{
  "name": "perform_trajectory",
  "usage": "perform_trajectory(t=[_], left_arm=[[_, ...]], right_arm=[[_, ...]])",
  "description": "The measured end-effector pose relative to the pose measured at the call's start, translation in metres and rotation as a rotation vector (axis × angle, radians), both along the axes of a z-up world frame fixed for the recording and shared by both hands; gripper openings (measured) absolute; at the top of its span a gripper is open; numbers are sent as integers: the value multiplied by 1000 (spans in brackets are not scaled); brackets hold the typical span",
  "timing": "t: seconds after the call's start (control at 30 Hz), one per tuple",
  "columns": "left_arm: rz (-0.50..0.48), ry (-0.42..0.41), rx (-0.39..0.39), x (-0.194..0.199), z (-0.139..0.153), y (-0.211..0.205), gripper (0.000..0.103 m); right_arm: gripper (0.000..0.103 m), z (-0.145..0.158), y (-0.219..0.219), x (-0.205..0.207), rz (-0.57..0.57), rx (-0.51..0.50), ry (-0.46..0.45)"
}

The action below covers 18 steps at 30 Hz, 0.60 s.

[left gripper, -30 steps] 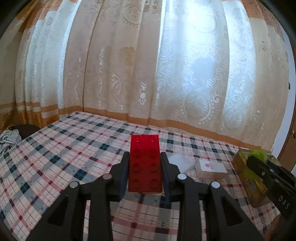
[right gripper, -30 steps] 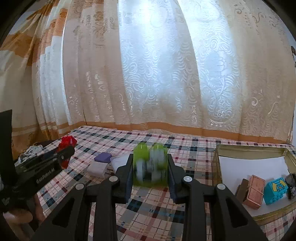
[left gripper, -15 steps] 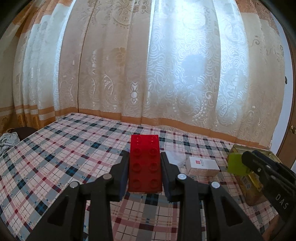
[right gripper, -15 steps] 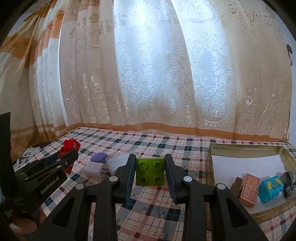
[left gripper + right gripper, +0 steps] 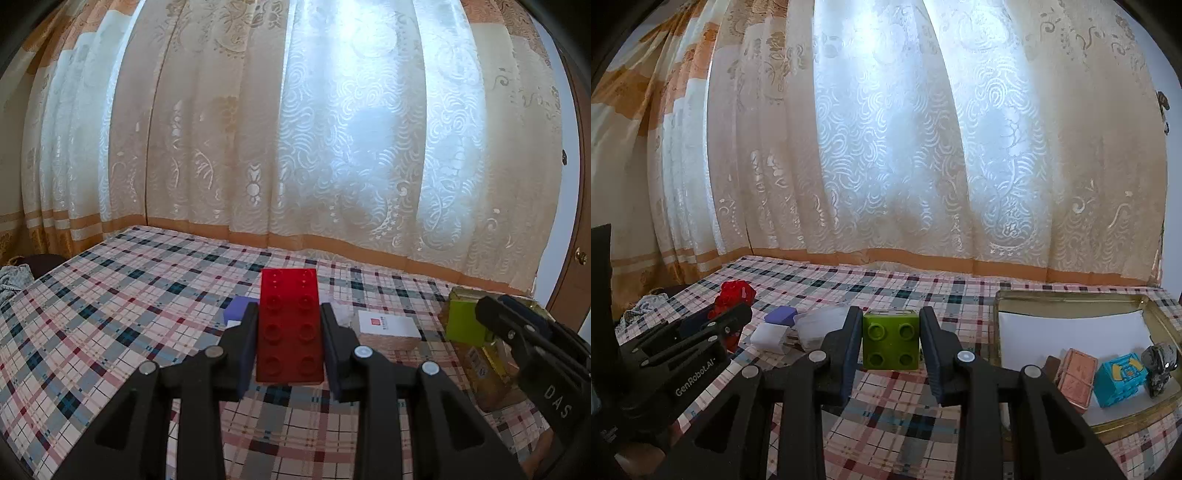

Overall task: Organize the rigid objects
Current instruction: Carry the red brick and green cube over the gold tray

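My left gripper (image 5: 289, 325) is shut on a long red brick (image 5: 290, 325) and holds it above the plaid table. My right gripper (image 5: 890, 343) is shut on a square green brick (image 5: 891, 341), also above the table. In the left wrist view the right gripper (image 5: 532, 343) shows at the right with the green brick (image 5: 463, 321). In the right wrist view the left gripper (image 5: 690, 343) shows at the left with the red brick (image 5: 735, 295). A gold tin tray (image 5: 1071, 301) lies at the right.
In the tray lie a pink block (image 5: 1076, 378), a blue cube (image 5: 1119, 378) and a grey figure (image 5: 1158, 363). On the table are a purple block (image 5: 781, 315), a white adapter (image 5: 770, 336), a clear container (image 5: 820, 326) and a white-topped box (image 5: 388, 330). Curtains hang behind.
Both grippers rose and turned slightly while keeping their bricks. The green brick has steadied with its studs toward the camera. The purple block came into the left wrist view.
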<state>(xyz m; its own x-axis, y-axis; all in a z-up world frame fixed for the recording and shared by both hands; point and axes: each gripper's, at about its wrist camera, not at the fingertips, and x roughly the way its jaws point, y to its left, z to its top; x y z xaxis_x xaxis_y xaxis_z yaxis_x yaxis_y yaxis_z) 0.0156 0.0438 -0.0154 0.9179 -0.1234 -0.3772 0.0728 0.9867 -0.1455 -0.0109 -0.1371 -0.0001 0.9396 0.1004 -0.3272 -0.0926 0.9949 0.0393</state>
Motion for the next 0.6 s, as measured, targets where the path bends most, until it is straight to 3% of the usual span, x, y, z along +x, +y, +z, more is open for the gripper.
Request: perform_trajectory(t=[0.2,0.6], left_arm=[[-20,-2,9,-1,1,-13,30],[-44,-14,30,-8,4,-34,30]], right_arm=[[34,3,-7,-8,-37,-57,-41],[34,5,-25,-14,-72,-53,-52]])
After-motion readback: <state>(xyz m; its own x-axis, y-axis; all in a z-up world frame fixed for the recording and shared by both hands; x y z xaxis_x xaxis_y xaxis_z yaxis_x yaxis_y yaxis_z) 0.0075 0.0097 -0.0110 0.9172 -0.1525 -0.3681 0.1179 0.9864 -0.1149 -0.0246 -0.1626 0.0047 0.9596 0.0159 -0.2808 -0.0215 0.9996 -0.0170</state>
